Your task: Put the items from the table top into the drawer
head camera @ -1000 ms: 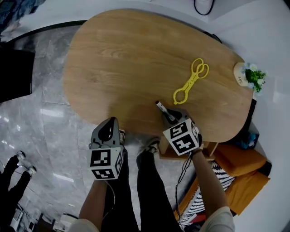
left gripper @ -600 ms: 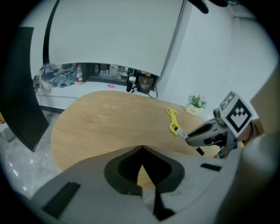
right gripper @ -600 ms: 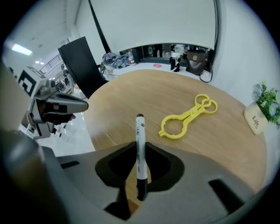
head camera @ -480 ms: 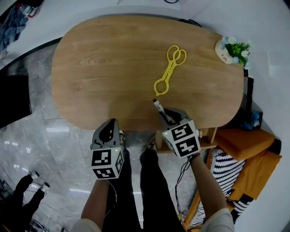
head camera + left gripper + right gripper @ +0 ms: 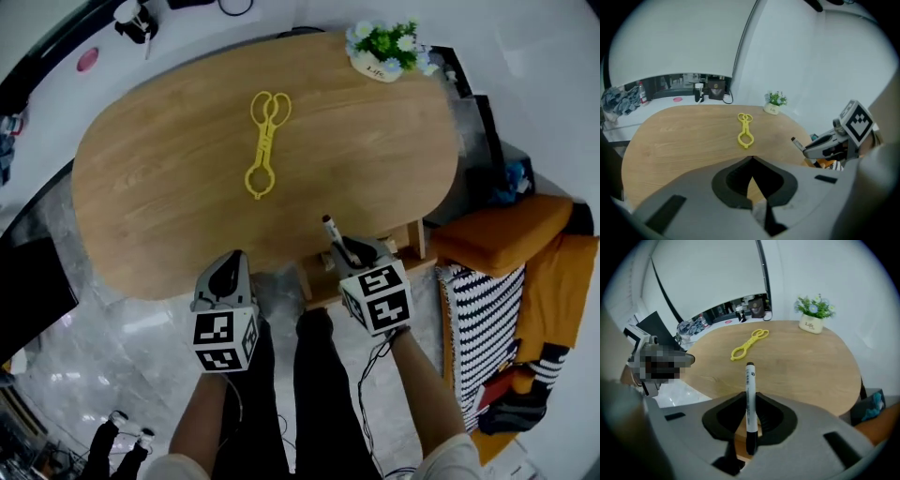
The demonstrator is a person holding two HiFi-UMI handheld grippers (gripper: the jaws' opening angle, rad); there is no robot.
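The right gripper (image 5: 347, 251) is clamped on a marker (image 5: 331, 230); in the right gripper view both pads press the white barrel approx. mid-length, w/ the black cap end below the jaws and the dark tip sticking out ahead (image 5: 749, 380); the marker is held over the near edge of the table (image 5: 169, 187), tip aimed at the tabletop; cannot tell if it touches the wood.

The left gripper (image 5: 229, 267) is empty; in its own view the jaw tips meet (image 5: 751, 159) w/ nothing btwn them, only a small gap lower down through which wood shows; it hangs just off the table's near edge, to the left of the right gripper (image 5: 834, 143), the two apart.

Yellow tongs (image 5: 265, 145) lie flat on the oval wooden top, ring handles toward the far edge, loop end toward the person; well apart from both grippers; same tongs show mid-table in the left gripper view (image 5: 744, 131) and the right gripper view (image 5: 749, 344).

A plant pot (image 5: 384, 47) stands at the table's far right edge, w/ green leaves and pale flowers.

Right of the table: an orange cushion (image 5: 497, 239) and a striped cloth (image 5: 478, 309); the floor (image 5: 122, 328) is grey, glossy stone; the person's dark trouser legs (image 5: 319, 394) show btwn the two arms.
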